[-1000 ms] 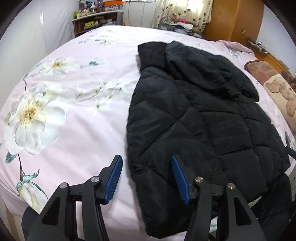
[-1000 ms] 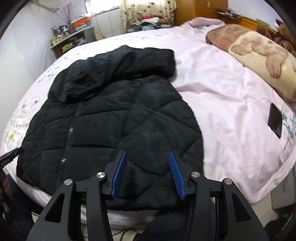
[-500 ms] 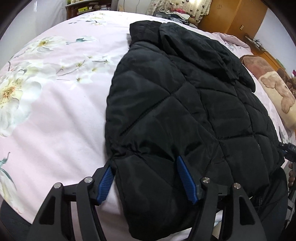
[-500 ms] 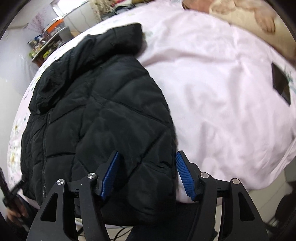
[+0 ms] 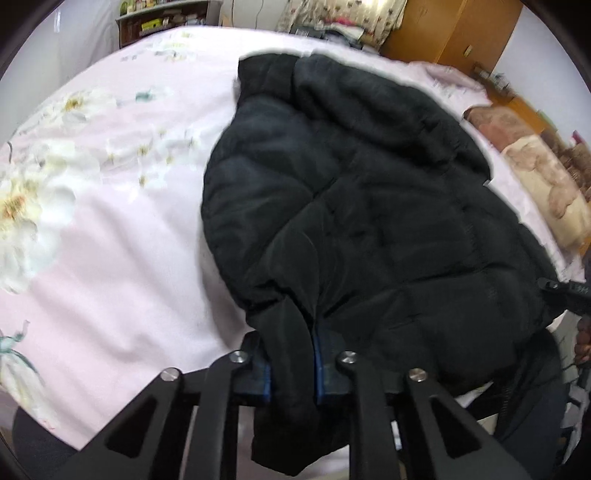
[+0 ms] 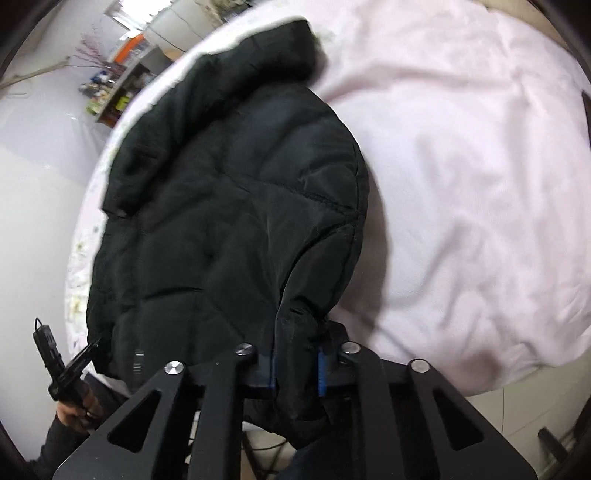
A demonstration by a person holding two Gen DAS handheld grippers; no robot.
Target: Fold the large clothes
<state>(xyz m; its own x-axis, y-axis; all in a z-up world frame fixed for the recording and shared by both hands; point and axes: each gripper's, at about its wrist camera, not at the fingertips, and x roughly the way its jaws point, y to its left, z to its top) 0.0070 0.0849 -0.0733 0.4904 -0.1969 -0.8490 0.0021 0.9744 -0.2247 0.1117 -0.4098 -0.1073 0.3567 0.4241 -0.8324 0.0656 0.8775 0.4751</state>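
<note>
Now, L gripper (image 5: 291, 373): clamped on bottom hem of black puffer jacket (image 5: 369, 206), near the jacket's left corner; fabric bunched between the blue pads (image 5: 265, 384), a flap hanging below them.
R gripper (image 6: 297, 373): closed on the hem too, at the opposite bottom corner; cloth wad fills the gap, blue pad (image 6: 322, 373) edges just showing.
Jacket: lies spread on pink bedspread (image 5: 122, 258), quilted front up w/ zip, hood end at the far side, hem at near bed edge and pinched at both corners.
Bedspread: white flower print (image 5: 22, 206) on left part, plain pink on right (image 6: 480, 184).
Pillow: brown bear-print pillow (image 5: 546, 184) beyond jacket, at bed's right.
Bkgd: shelf (image 5: 166, 18) w/ clutter, wooden cabinet (image 5: 454, 33); all blurred.
</note>
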